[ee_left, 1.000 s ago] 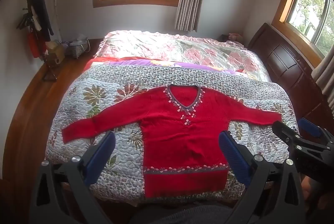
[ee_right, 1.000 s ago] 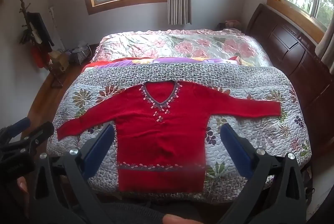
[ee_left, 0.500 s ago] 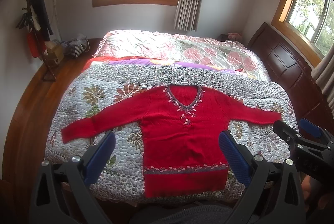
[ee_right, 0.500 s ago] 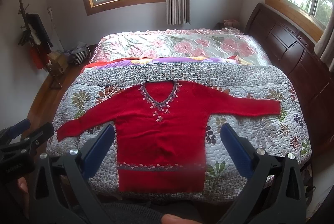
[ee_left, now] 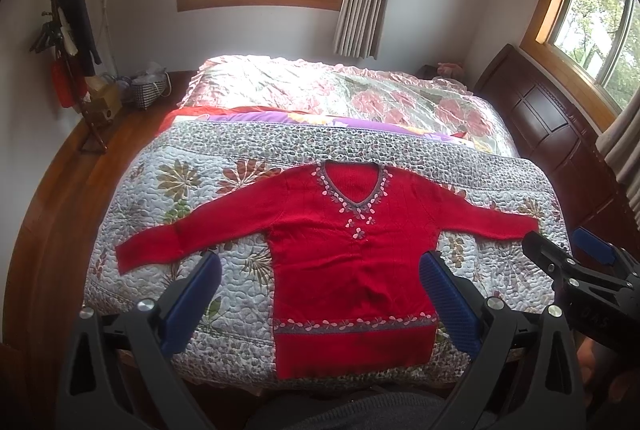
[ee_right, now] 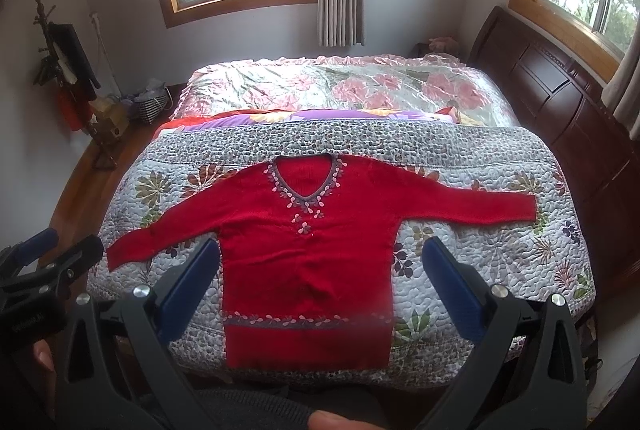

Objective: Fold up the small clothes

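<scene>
**A:** A bedroom with wooden-framed windows; the bed (ee_left: 132,213) carries a floral quilted coverlet, and the red sweater (ee_left: 344,262) lies flat on it, face up, both sleeves spread out to the sides, hem towards the near edge.

**B:** And the tools?

**A:** The left gripper (ee_left: 320,294) and the right gripper (ee_right: 320,282) both hover above the near edge of the bed, jaws wide apart, holding nothing. Neither touches the sweater.

**B:** So folding has not begun, I'd judge. What comes first?

**A:** Probably a sleeve. I'd bring the left jaws down onto the left sleeve (ee_left: 160,250) near the cuff, and the right jaws onto the right sleeve (ee_right: 496,207).

**B:** How to do it well?

**A:** Pinch only the knit, not the coverlet beneath. Lift just enough to clear the surface, then carry each cuff across the chest so the crease falls at the shoulder seam. Knit stretches, so avoid dragging; lay it down and open the jaws before pulling away.
</scene>
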Demonstrator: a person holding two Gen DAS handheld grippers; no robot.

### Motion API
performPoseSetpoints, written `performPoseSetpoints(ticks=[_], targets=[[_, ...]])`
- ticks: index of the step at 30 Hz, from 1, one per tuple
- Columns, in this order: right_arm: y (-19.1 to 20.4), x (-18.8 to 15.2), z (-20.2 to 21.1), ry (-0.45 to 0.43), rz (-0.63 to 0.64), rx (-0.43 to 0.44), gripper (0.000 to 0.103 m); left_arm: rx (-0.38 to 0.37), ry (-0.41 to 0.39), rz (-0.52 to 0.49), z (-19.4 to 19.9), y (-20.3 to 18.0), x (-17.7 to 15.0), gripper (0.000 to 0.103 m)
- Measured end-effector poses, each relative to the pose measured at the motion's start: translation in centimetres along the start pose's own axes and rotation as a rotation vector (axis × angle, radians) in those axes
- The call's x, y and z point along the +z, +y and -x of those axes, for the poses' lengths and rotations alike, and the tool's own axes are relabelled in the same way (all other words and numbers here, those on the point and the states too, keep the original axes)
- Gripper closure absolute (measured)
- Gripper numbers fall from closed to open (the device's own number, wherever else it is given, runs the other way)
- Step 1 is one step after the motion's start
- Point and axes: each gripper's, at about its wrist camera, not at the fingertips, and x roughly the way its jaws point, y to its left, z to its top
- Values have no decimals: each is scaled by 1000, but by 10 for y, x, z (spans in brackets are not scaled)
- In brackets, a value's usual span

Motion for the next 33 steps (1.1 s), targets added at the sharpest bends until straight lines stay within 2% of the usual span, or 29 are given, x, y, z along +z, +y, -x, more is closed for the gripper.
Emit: performPoseSetpoints(ticks=[33], targets=[[0, 3, -4, -6, 7, -15, 3, -6, 19, -14, -10, -4, 3, 4]])
